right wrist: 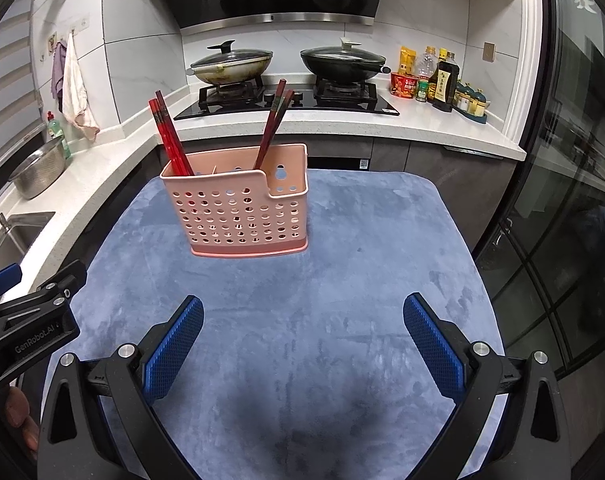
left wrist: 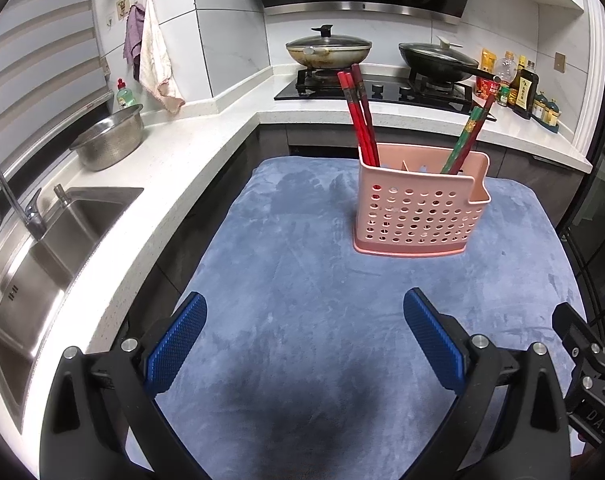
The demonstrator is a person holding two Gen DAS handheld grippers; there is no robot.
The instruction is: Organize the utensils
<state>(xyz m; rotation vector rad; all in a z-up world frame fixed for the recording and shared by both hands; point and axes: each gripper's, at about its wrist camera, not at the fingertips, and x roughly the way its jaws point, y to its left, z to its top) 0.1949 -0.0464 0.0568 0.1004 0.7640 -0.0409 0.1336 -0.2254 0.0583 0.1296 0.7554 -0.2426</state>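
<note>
The left gripper point(left wrist: 304, 340) and the right gripper point(right wrist: 303, 340) hang side by side, jaws spread wide and empty, blue pads point(right wrist: 174, 346) facing inward. Fingertips point(right wrist: 20, 412) show at the left gripper's handle.

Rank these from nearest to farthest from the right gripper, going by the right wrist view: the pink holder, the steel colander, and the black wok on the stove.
From the right gripper:
1. Pink holder, ahead on the blue cloth, slightly left.
2. Steel colander, far left on the counter by the sink.
3. Black wok, at the back on the right burner.
</note>
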